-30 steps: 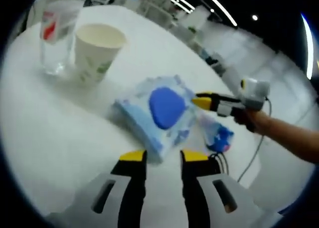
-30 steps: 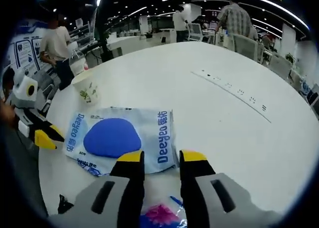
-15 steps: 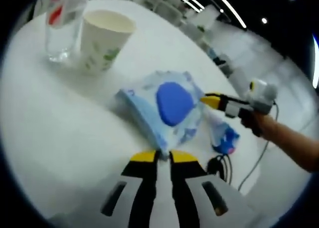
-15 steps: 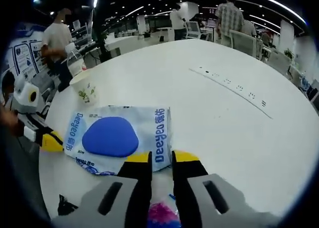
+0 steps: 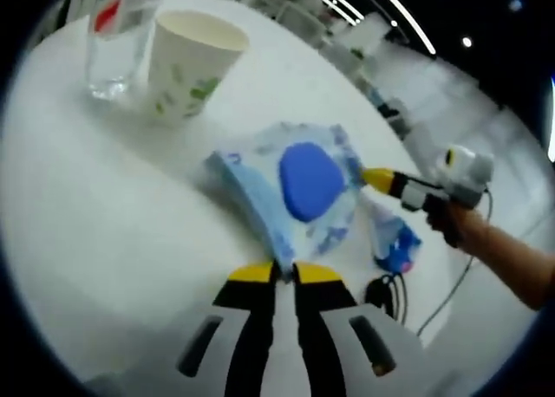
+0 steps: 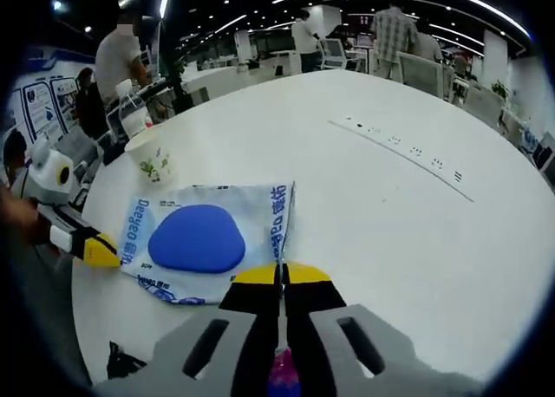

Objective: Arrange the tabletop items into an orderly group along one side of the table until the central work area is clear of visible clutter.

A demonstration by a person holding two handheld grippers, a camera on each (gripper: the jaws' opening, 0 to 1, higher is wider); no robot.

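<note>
A light blue wet-wipes pack (image 5: 260, 202) with a dark blue lid (image 5: 310, 180) lies on the white round table (image 5: 104, 198). My left gripper (image 5: 284, 272) is shut on the pack's near edge. From the right, my right gripper (image 5: 380, 179) reaches the pack's far edge. In the right gripper view the wet-wipes pack (image 6: 264, 232) lies just ahead, and my right gripper (image 6: 279, 274) is shut on its side seam. The left gripper (image 6: 94, 250) touches the pack's left end there.
A paper cup (image 5: 192, 63) and a clear water bottle (image 5: 117, 33) stand beyond the pack. A small blue and pink packet (image 5: 395, 241) and a black cable (image 5: 381, 289) lie near the table edge. Sockets (image 6: 408, 150) are set in the table. People stand behind.
Both grippers have gone from open to shut on opposite edges of the wipes pack. The pack's right seam has lifted a little.
</note>
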